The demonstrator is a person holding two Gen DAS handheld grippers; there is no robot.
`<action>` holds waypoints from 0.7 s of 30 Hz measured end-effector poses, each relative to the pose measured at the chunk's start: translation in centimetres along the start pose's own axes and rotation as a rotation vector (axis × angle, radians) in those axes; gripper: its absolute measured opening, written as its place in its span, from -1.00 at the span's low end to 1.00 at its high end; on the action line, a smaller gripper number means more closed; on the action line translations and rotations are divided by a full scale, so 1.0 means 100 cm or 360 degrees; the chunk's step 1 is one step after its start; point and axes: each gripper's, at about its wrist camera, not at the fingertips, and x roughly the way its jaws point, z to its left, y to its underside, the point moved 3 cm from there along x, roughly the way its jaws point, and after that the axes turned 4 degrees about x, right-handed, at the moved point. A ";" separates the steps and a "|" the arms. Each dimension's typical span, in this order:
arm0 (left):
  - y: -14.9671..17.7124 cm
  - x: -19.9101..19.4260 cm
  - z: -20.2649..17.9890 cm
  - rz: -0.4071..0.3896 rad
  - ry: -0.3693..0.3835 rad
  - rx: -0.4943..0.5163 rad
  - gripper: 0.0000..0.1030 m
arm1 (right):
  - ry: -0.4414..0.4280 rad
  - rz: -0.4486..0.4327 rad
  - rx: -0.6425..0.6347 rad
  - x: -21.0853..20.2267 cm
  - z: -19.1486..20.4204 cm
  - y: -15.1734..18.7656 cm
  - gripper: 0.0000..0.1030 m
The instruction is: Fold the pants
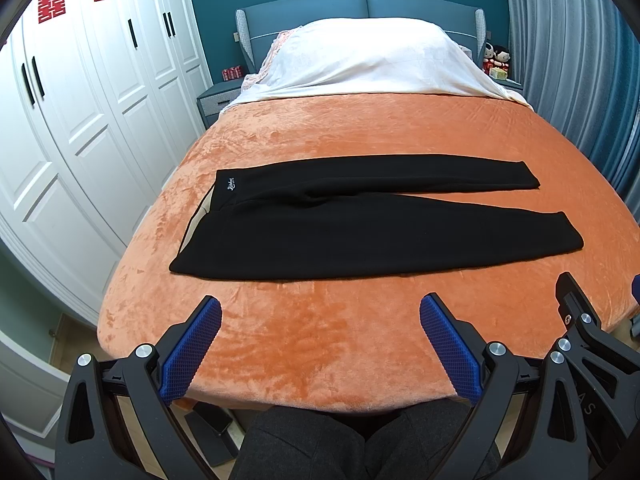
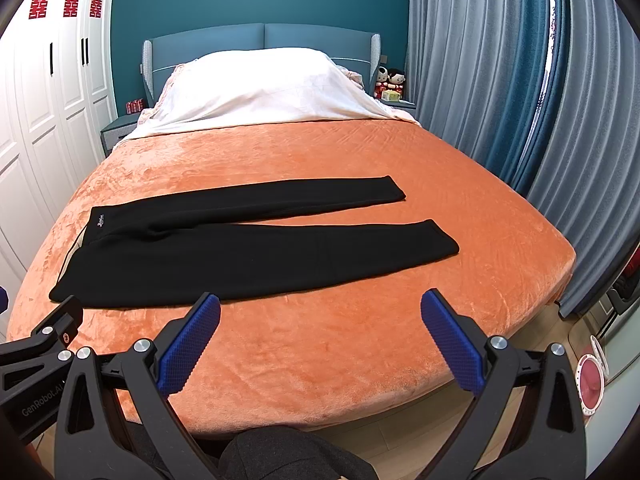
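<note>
Black pants point(image 1: 360, 228) lie flat across the orange bed blanket point(image 1: 360, 128), waistband to the left, both legs spread apart toward the right. They also show in the right wrist view point(image 2: 248, 248). My left gripper point(image 1: 320, 312) is open and empty, hovering over the blanket's near edge, short of the pants. My right gripper point(image 2: 320, 308) is open and empty, just short of the near leg's lower edge. The right gripper's body shows at the right edge of the left wrist view point(image 1: 580, 320); the left gripper's body shows at the left of the right wrist view point(image 2: 52, 328).
A white cover point(image 1: 372, 56) lies over the pillows at the blue headboard. White wardrobe doors point(image 1: 80, 120) stand left, grey-blue curtains point(image 2: 520, 80) right. Nightstands flank the bed. The person's knees point(image 1: 360, 444) are at the bed's foot. A pink round object point(image 2: 590, 384) sits on the floor at right.
</note>
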 end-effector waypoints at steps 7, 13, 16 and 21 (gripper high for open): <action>0.000 0.000 0.000 -0.0001 0.0002 0.0001 0.90 | 0.0001 0.0000 -0.0001 0.001 0.000 0.000 0.91; 0.000 0.000 0.000 0.0000 0.0002 0.0001 0.90 | -0.0004 0.0002 0.0000 0.001 0.000 0.001 0.91; 0.002 0.006 0.002 0.0014 0.0012 0.0010 0.90 | -0.0051 0.0019 -0.0002 0.005 0.000 0.001 0.91; 0.001 0.040 0.011 0.0044 0.0016 0.0039 0.90 | -0.0127 0.0086 0.0000 0.040 -0.006 0.000 0.91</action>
